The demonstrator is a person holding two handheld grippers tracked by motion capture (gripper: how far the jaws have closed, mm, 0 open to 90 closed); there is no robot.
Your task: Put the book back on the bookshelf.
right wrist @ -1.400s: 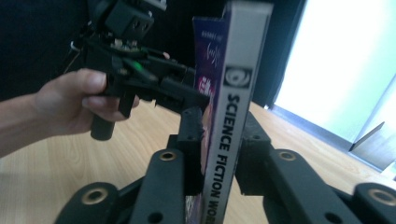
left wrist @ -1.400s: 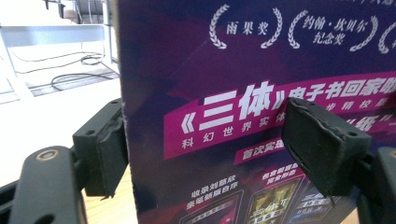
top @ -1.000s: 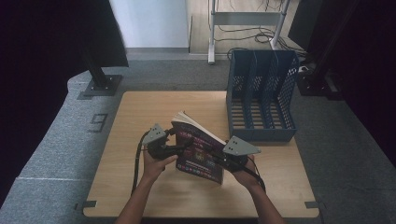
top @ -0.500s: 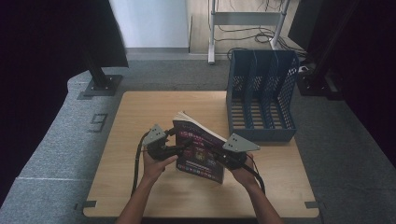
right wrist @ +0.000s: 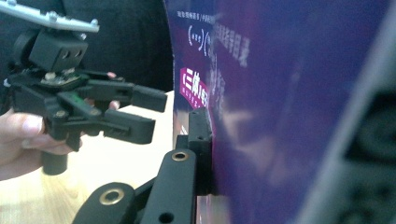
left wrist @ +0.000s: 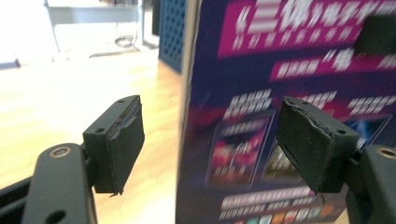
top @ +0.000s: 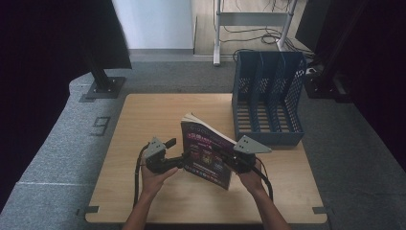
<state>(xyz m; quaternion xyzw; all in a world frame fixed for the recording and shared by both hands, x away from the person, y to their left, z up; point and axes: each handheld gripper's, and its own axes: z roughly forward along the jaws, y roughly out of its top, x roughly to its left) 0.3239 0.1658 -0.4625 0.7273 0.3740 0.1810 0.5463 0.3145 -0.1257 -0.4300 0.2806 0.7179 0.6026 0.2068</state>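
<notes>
Grey carpet surrounds a wooden table [top: 143,120], with a black stand base [top: 103,88] at the far left and dark curtains on both sides. On the table's far right stands a blue file rack [top: 268,103], its slots bare. Near the middle, a book [top: 206,153] stands upright on its lower edge, purple cover facing the person. The right gripper [top: 229,160] is clamped on the book's right edge; its jaws have just been closing on it. The left gripper [top: 181,162] sits at the book's left edge. In the left gripper view its pads [left wrist: 126,140] stand wide apart, the book's edge between them, untouched. The right gripper view shows one jaw pressed flat against the cover.
</notes>
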